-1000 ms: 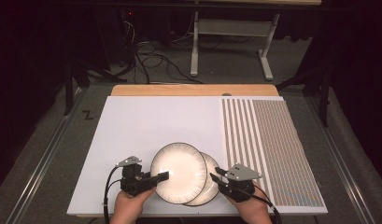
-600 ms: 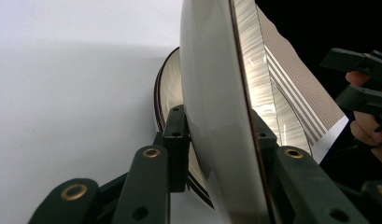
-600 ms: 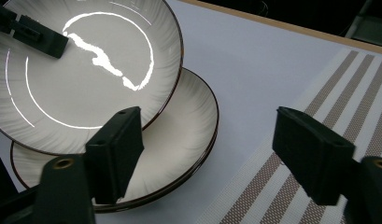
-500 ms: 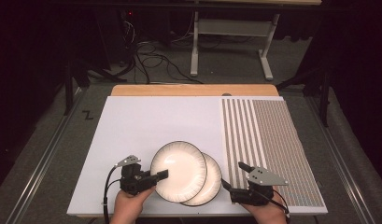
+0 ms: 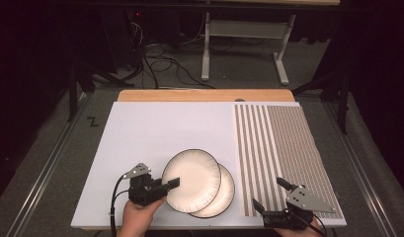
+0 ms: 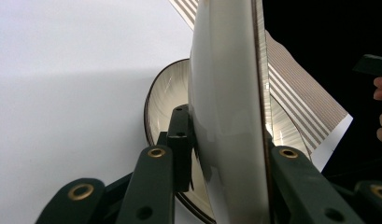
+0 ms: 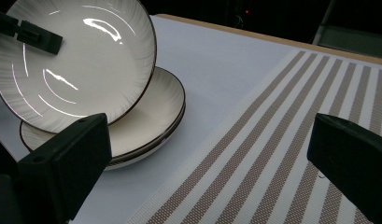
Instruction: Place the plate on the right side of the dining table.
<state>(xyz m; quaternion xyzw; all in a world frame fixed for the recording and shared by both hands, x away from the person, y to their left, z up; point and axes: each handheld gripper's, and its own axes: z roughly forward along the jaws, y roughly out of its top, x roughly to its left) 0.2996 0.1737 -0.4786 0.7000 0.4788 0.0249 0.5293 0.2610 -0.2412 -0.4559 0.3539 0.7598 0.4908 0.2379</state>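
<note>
My left gripper (image 5: 162,187) is shut on the left rim of a white, dark-rimmed plate (image 5: 192,180). That upper plate (image 7: 72,60) is tilted up over a lower plate (image 7: 146,116) of the same kind on the white board. In the left gripper view the held plate (image 6: 226,93) stands edge-on between the jaws of the left gripper (image 6: 226,149), with the lower plate (image 6: 165,102) behind. My right gripper (image 5: 271,193) is over the striped mat, right of the plates. Its jaws have just been opening and now stand wide with nothing between them; in its own view the right gripper (image 7: 207,177) frames bare mat.
The brown-and-white striped mat (image 5: 283,158) covers the right part of the white board (image 5: 155,133). A wooden strip (image 5: 204,95) runs along the far edge. Beyond are a dark floor with cables and a metal stand. The other hand (image 6: 380,112) shows at the right edge.
My right gripper has drawn away from the plates' right rim, moved right over the striped mat, and opened its jaws. The left gripper and its plate have stayed put.
</note>
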